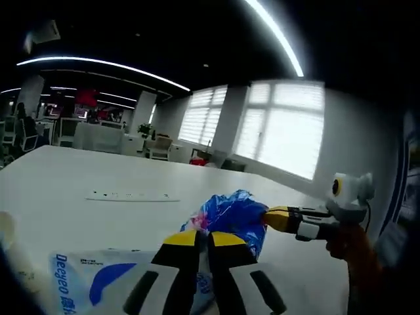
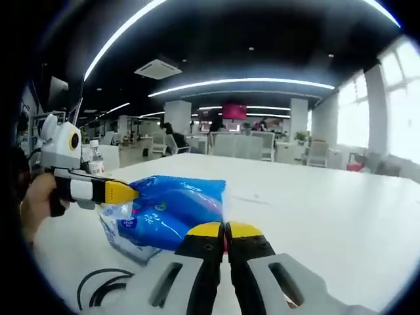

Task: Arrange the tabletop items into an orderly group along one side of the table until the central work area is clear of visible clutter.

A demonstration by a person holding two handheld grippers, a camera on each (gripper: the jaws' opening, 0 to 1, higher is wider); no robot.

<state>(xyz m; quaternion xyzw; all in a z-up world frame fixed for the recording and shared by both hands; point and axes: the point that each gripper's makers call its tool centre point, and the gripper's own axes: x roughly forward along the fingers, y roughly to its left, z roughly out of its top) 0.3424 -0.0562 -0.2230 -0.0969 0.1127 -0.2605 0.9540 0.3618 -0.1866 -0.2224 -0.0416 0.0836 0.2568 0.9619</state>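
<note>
On the table (image 2: 341, 216), both claws pinch the blue bag (image 2: 174, 210).

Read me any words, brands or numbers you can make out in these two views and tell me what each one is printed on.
"Deeyeo" in blue, on the white end of the plastic pack beside the left gripper.
The small characters after it: too blurred to read.
Print on the blue pack in the right gripper view: too small to read.

Yellow-tipped black jaws on both white-bodied grippers (image 1: 210, 239) (image 2: 226, 230)
</note>
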